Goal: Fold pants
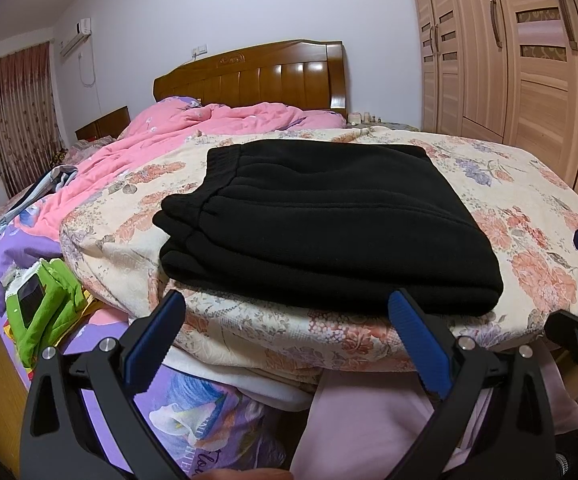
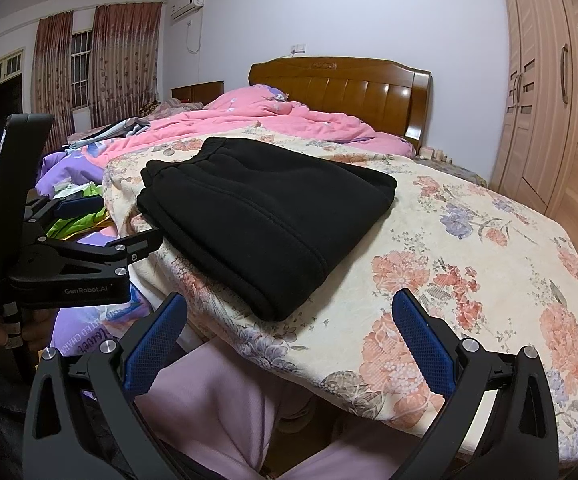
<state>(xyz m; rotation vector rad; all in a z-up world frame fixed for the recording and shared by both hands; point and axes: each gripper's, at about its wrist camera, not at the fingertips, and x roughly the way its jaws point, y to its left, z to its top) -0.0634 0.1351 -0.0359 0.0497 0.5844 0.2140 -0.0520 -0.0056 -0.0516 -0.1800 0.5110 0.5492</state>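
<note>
Black pants [image 1: 321, 220] lie folded into a thick rectangle on the floral quilt [image 1: 509, 184], waistband at the far left. They also show in the right wrist view [image 2: 265, 216]. My left gripper [image 1: 285, 312] is open and empty, just short of the pants' near edge. My right gripper [image 2: 289, 316] is open and empty, below the pants' near corner over the quilt's edge. The left gripper [image 2: 101, 216] also shows at the left of the right wrist view, beside the pants' left edge.
A pink duvet [image 1: 209, 128] is bunched behind the quilt, against the wooden headboard [image 1: 257, 76]. A green item [image 1: 45, 304] and purple bedding [image 1: 193, 412] lie low at the left. A wardrobe [image 1: 529, 60] stands on the right. Pink-clad legs [image 2: 225, 400] are below.
</note>
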